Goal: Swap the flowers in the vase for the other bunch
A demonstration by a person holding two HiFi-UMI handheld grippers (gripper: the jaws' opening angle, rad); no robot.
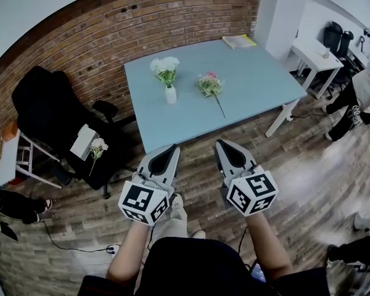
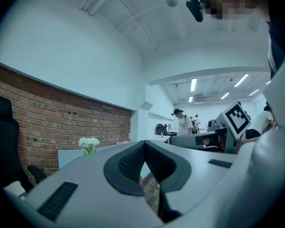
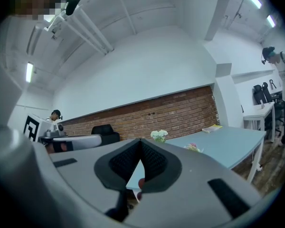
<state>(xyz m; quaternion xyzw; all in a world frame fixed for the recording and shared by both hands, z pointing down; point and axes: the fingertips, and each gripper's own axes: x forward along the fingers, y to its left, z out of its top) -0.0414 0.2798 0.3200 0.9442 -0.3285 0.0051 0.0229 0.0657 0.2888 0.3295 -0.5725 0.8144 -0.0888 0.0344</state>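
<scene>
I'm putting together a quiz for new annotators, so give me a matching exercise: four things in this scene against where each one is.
Things:
1. white flowers
2. pink bunch
3. yellow book
4. loose white sprig

Places:
A. lying loose mid-table
B. at the table's far corner
C. upright in the vase
D. on the black chair

Pairs: 1-C, 2-A, 3-B, 4-D

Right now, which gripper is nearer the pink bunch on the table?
Right. The right gripper is in line with the pink bunch, short of the table; the left gripper is further left, facing the vase.
</scene>
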